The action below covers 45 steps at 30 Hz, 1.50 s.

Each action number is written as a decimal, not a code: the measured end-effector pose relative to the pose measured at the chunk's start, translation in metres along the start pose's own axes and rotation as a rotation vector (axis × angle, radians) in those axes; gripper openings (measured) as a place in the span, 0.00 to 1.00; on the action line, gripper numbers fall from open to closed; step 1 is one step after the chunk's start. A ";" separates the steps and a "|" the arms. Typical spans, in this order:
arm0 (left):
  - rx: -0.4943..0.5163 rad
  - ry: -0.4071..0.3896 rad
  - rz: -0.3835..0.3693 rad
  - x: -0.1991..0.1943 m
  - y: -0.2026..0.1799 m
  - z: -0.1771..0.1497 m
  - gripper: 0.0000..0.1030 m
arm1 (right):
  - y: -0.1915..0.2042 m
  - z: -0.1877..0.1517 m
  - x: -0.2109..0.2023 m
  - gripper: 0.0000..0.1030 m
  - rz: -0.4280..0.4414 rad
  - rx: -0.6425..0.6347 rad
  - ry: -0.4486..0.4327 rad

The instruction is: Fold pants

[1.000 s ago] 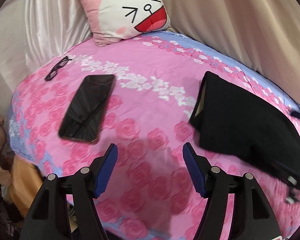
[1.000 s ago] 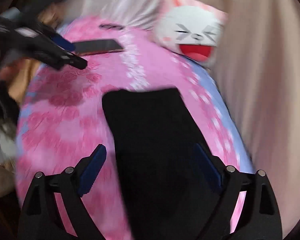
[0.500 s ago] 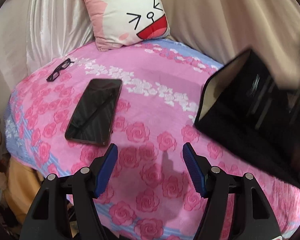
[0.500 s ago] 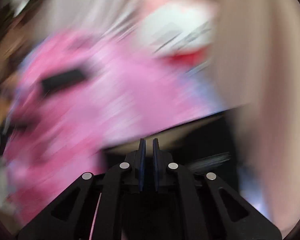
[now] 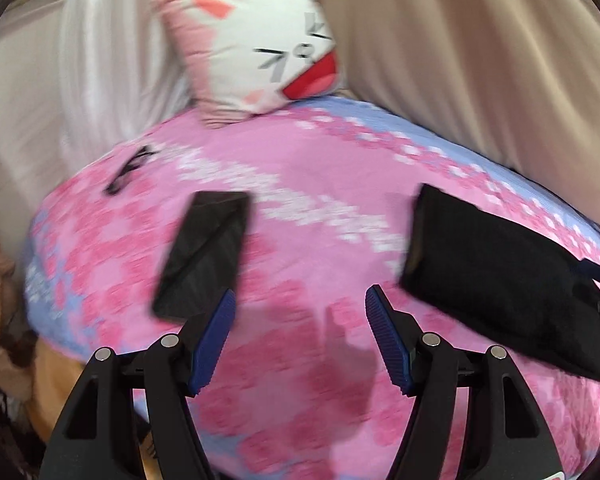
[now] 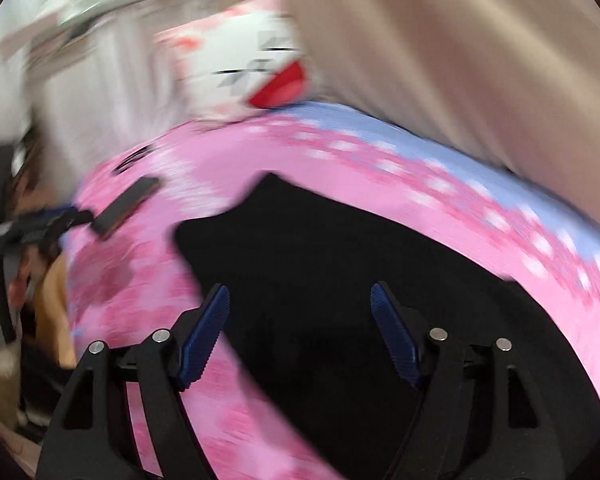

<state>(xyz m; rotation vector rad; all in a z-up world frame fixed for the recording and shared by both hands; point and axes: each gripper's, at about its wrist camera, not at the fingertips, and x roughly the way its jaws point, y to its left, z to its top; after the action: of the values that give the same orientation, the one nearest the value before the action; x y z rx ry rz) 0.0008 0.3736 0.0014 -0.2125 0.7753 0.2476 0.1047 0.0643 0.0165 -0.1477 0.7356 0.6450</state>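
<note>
While lying as a compact black bundle on the pink rose bedspread [image 5: 300, 184], black pants [image 6: 340, 264] look folded; right gripper [image 6: 300, 332] just spreading, empty, above them; left gripper [image 5: 298, 336] spread, empty; only tidying left.

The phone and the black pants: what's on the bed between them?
Only bare pink bedspread lies between the phone and the pants, seen from the left wrist view.
</note>
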 end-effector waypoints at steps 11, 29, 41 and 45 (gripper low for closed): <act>0.085 -0.018 -0.212 0.019 -0.114 0.058 0.67 | 0.084 -0.033 0.077 0.59 0.096 -0.213 0.101; 0.239 0.179 -0.011 0.120 -0.136 0.005 0.87 | -0.214 -0.032 -0.027 0.59 -0.121 0.282 0.075; 0.185 0.193 0.025 0.082 -0.136 0.018 0.78 | -0.223 0.004 0.013 0.43 -0.070 0.255 0.001; 0.218 0.053 -0.007 0.048 -0.172 0.038 0.81 | -0.216 -0.064 -0.073 0.60 -0.142 0.241 -0.053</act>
<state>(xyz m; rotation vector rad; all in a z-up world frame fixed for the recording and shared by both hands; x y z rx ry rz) 0.1106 0.2277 0.0105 -0.0162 0.8475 0.1498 0.1553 -0.1666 -0.0028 0.0383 0.7390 0.4198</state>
